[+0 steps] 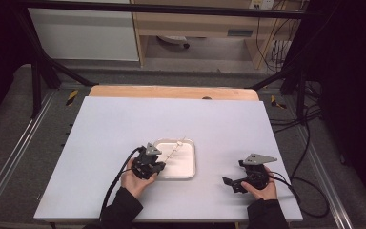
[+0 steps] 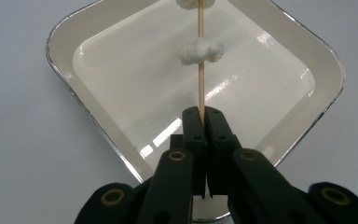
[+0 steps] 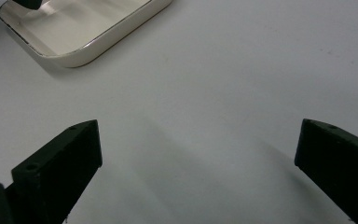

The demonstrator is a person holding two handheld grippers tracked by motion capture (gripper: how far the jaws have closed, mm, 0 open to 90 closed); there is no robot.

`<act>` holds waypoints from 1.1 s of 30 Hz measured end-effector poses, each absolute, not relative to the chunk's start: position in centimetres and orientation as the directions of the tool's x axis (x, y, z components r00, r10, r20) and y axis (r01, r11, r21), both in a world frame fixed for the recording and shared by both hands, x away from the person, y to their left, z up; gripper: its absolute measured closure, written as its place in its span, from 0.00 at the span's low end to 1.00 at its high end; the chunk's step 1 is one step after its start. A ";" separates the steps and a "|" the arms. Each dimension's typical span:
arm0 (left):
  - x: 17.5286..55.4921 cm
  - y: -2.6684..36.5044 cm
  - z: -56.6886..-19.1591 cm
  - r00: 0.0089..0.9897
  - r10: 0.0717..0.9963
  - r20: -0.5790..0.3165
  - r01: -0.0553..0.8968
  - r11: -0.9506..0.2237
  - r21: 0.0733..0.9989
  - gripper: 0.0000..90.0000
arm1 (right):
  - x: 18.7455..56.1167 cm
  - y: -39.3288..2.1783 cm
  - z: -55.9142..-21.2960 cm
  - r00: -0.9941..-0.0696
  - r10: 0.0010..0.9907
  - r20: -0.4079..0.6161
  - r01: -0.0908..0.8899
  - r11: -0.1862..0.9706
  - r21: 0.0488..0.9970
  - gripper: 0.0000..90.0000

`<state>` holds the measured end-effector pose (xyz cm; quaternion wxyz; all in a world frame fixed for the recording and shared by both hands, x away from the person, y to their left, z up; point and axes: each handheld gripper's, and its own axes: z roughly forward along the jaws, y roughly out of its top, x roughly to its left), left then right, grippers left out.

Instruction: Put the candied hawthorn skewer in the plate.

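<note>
A thin wooden skewer (image 2: 200,56) with white puffy pieces (image 2: 201,50) threaded on it reaches out over a white square tray (image 2: 88,28). My left gripper (image 2: 201,112) is shut on the skewer's near end, just above the tray's near corner. From above, the skewer (image 1: 176,147) slants across the tray (image 1: 187,171), and the left gripper (image 1: 153,161) sits at the tray's left edge. Off to the right, my right gripper (image 1: 233,180) rests low over the table with its jaws wide apart and nothing between them. In its own view, the right gripper (image 3: 198,154) faces bare table, and the tray (image 3: 79,51) lies at the top left.
The tray stands near the middle of a white table top (image 1: 124,124), with a wooden edge (image 1: 171,91) behind it. Black frame bars (image 1: 43,62) and cables (image 1: 305,124) flank the table. Both cables from the grippers trail toward the front edge.
</note>
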<state>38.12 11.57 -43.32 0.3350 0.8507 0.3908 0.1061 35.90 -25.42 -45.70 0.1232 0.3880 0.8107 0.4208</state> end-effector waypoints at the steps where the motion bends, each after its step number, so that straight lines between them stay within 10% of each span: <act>1: 38.1 11.5 -43.4 0.670 0.738 -0.083 0.598 -0.470 0.649 0.98 | 35.9 -25.4 -45.7 -0.670 0.732 0.127 0.524 0.344 0.779 0.01; 21: 37.9 11.1 -43.7 0.669 0.741 -0.068 0.608 -0.492 0.623 0.95 | 35.9 -25.3 -45.8 -0.668 0.733 0.125 0.527 0.349 0.775 0.02; 33: 37.6 12.4 -42.3 0.708 0.704 -0.062 0.562 -0.508 0.653 0.67 | 35.8 -25.4 -45.7 -0.667 0.735 0.123 0.527 0.348 0.776 0.01</act>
